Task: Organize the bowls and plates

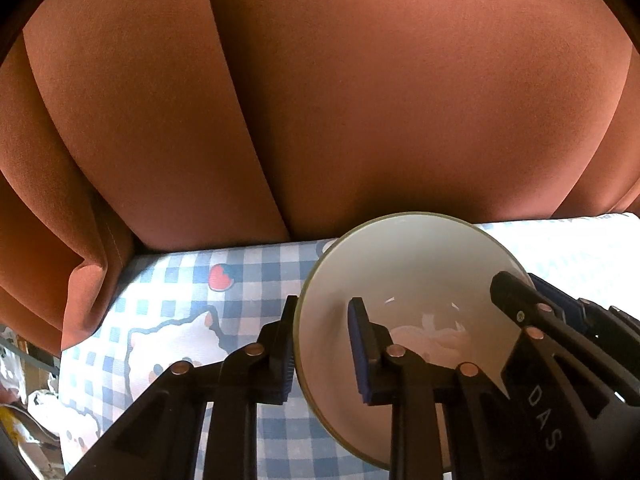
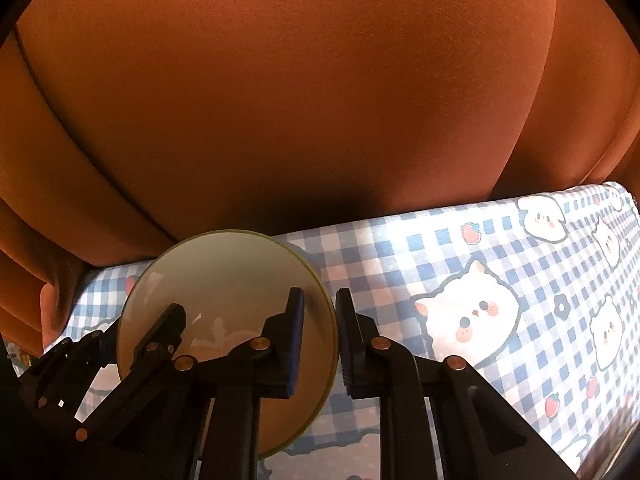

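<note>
A cream bowl [image 1: 420, 272] with a thin green-yellow rim sits on the checked tablecloth [image 1: 180, 280] near the table's far edge. My left gripper [image 1: 324, 303] is shut on the bowl's left rim, with one pad outside the wall and one inside. The right gripper [image 1: 532, 292] clamps the opposite rim. In the right wrist view the same bowl [image 2: 224, 272] has its right rim pinched by my right gripper [image 2: 319, 294], while the left gripper [image 2: 136, 328] holds the far side. Pale marks show on the bowl's bottom.
An orange-brown curtain [image 1: 360, 100] hangs right behind the table's far edge. The blue-and-white cloth [image 2: 500, 280] with cartoon cats and strawberries stretches to the right. Clutter [image 1: 24, 408] lies below the table's left edge.
</note>
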{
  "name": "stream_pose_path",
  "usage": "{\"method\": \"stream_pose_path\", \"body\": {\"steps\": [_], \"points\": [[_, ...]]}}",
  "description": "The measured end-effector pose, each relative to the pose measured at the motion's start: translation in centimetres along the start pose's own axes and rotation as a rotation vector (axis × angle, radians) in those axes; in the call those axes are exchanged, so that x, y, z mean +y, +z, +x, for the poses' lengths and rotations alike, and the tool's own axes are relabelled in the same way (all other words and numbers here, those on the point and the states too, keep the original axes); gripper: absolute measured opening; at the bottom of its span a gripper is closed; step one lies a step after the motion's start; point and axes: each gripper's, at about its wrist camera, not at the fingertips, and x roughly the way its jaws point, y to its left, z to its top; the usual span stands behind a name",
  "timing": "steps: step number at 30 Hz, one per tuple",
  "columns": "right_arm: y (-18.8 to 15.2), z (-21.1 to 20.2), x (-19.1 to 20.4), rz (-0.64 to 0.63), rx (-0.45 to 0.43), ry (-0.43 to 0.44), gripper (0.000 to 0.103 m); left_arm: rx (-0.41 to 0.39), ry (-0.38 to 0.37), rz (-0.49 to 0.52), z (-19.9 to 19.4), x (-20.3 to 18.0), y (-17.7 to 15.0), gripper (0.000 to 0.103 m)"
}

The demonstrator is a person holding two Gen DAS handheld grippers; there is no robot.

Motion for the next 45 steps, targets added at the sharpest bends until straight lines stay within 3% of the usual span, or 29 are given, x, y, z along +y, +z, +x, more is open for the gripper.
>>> {"method": "stream_pose_path", "body": {"steps": [19, 32, 45], "points": [[-0.1, -4.8, 0.5, -0.047, -0.009, 0.003, 0.019, -0.025, 0.009, -0.052, -6.3, 0.2, -1.0, 0.022], [-1.7, -12.7, -0.7, -0.069, -0.06, 0.054, 0.019, -0.074, 0.06, -0.083, -14.8, -1.1, -2.7, 0.022], [-5.1, -21.3, -3.8, -0.089, -0.117, 0.108, 0.019, -0.126, 0.103, -0.105, -23.0, -4.9, -5.9, 0.022]]}}
